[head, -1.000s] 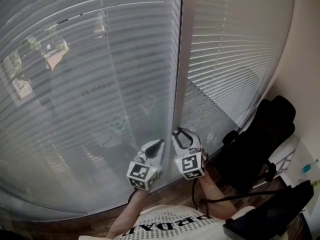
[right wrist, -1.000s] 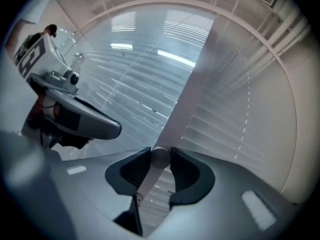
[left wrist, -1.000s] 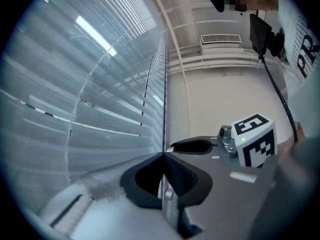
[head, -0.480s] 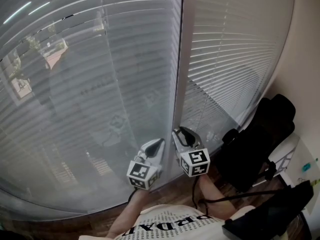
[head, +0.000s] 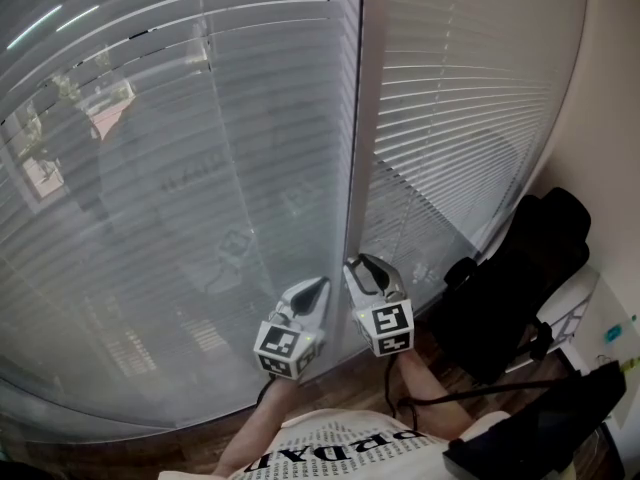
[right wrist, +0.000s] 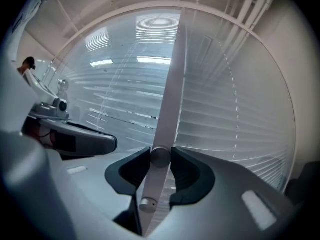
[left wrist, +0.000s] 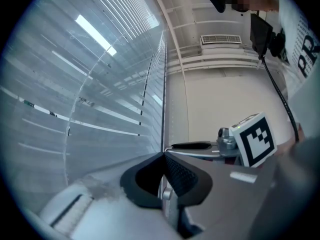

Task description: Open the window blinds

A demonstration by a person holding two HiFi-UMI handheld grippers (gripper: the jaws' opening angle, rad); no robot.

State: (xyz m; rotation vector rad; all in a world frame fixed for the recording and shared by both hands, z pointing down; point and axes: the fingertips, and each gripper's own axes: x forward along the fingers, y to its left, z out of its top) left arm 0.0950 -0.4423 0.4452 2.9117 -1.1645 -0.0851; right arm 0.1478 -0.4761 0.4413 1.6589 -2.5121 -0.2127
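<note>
Right gripper: jaws pinch the blind wand, which rises upright from between them.
Left gripper: jaws pressed together on nothing, just beside the right gripper.
Window blinds: directly behind the wand.

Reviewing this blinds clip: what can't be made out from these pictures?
Right gripper view: the wand merges at its top with the window frame behind it, so its attachment cannot be seen.
Head view: the wand is hidden by the jaws of the right gripper.
Head view: outdoors is blurred behind the blinds and reflections.
Head view: the base of the black chair is hidden by a dark object in the corner.
</note>
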